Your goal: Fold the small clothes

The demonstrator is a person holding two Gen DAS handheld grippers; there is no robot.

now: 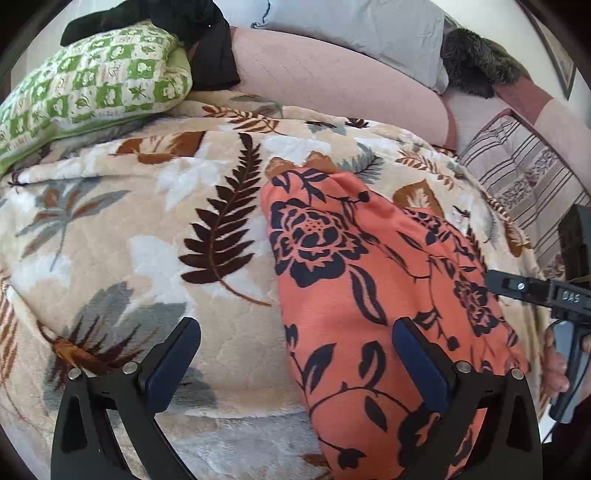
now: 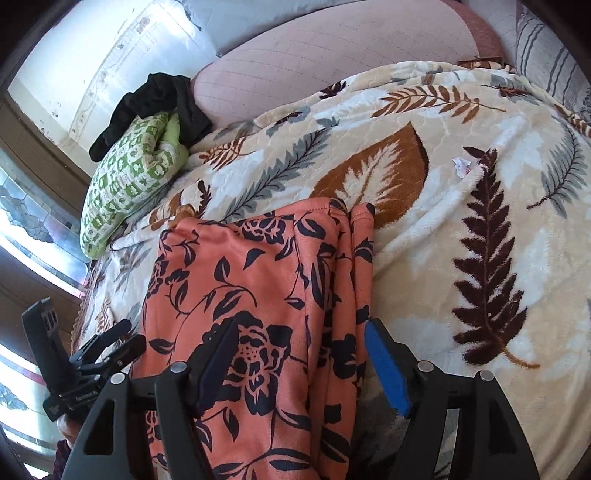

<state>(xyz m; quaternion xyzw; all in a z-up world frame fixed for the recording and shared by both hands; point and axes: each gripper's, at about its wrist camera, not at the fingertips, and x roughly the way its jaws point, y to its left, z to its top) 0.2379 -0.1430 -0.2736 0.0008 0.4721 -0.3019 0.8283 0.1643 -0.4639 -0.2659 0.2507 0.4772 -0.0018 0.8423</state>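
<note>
An orange garment with a dark floral print (image 1: 351,280) lies folded lengthwise on the leaf-patterned blanket (image 1: 147,229). My left gripper (image 1: 295,332) hovers open over the garment's left edge. Its right pad is above the cloth, its left pad above the bare blanket, and nothing is pinched. In the right wrist view the same garment (image 2: 258,266) shows layered folds along its right side. My right gripper (image 2: 301,330) stands open above it, pads apart and not pressing, with the folded edge lying between them. The left gripper (image 2: 129,339) shows at the lower left there.
A green checked pillow (image 1: 92,85) with a black garment (image 1: 207,44) on it lies at the back left. Behind the blanket are a pink quilted cushion (image 1: 314,74), a grey pillow (image 1: 351,26) and a striped cushion (image 1: 517,177). A small white scrap (image 2: 461,164) lies on the blanket.
</note>
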